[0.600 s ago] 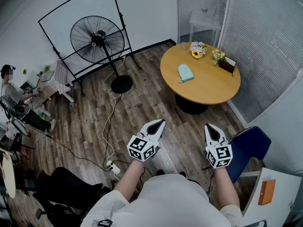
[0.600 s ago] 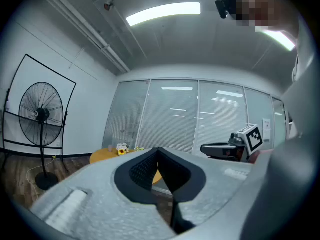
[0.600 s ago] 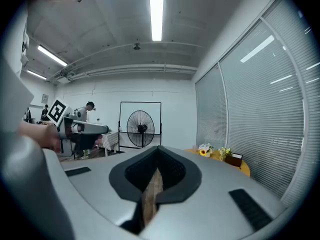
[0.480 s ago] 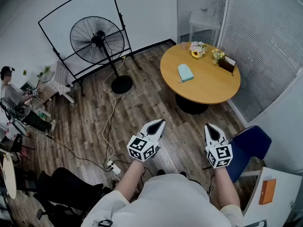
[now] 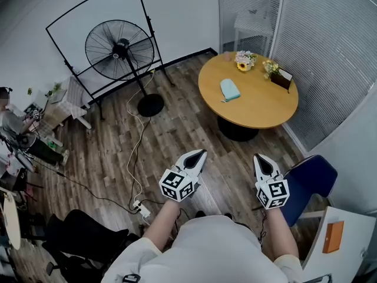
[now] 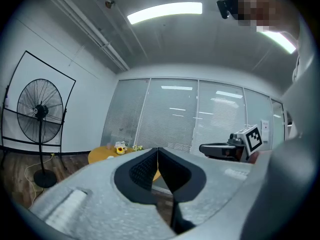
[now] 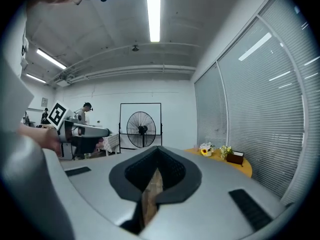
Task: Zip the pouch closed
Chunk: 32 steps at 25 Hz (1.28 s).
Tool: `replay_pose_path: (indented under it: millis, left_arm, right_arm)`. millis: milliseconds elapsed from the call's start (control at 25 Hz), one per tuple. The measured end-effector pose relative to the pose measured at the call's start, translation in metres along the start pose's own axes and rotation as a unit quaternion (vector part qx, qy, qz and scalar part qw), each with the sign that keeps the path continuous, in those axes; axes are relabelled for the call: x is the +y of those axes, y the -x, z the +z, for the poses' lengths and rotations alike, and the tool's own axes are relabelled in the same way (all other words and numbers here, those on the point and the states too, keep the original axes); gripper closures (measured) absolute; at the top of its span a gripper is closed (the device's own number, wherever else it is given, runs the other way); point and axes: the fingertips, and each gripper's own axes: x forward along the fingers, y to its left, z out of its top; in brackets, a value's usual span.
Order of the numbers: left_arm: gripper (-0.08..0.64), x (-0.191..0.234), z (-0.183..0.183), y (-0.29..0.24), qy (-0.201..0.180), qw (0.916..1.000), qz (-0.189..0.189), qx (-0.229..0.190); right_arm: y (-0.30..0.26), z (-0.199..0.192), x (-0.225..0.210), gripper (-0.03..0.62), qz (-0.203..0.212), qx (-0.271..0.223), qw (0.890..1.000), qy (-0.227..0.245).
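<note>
A light blue pouch (image 5: 230, 90) lies on the round wooden table (image 5: 259, 108) across the room, far from both hands. My left gripper (image 5: 200, 152) is held in the air in front of the person's body, its jaws shut with nothing between them. My right gripper (image 5: 260, 157) hangs beside it to the right, jaws also shut and empty. In the left gripper view the shut left gripper (image 6: 158, 149) points level toward the table (image 6: 102, 154), and the right gripper's marker cube (image 6: 252, 137) shows at the right. In the right gripper view the shut right gripper (image 7: 159, 147) points toward the table (image 7: 240, 165).
Flower pots (image 5: 245, 61) and a small dark box (image 5: 281, 80) stand at the table's far edge. A standing fan (image 5: 120, 49) with a floor cable (image 5: 134, 152) is at the left. A blue chair (image 5: 309, 184) is at the right, a black chair (image 5: 82, 234) at lower left. A seated person (image 5: 15, 125) is at far left.
</note>
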Motion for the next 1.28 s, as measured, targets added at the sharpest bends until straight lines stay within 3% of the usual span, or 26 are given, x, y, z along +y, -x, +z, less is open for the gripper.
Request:
replay_pose_path:
  millis: [560, 800, 920, 1280]
  left_arm:
    - [0.538, 0.014, -0.007, 0.003, 0.0, 0.9993, -0.033, 0.017]
    - [0.537, 0.032, -0.01, 0.01, 0.003, 0.999, -0.039, 0.023]
    - [0.491, 0.041, -0.013, 0.013, 0.006, 0.9986, -0.045, 0.028]
    - [0.491, 0.057, -0.027, 0.023, 0.014, 0.9981, -0.048, 0.035]
  right_arm:
    - [-0.011, -0.013, 0.018, 0.583, -0.01, 0.013, 1.0, -0.013]
    - [-0.017, -0.016, 0.03, 0.548, -0.025, 0.018, 0.999, -0.017]
    - [-0.022, -0.018, 0.036, 0.541, -0.032, 0.02, 0.999, -0.018]
    - [-0.026, -0.029, 0.048, 0.541, -0.051, 0.029, 0.998, -0.024]
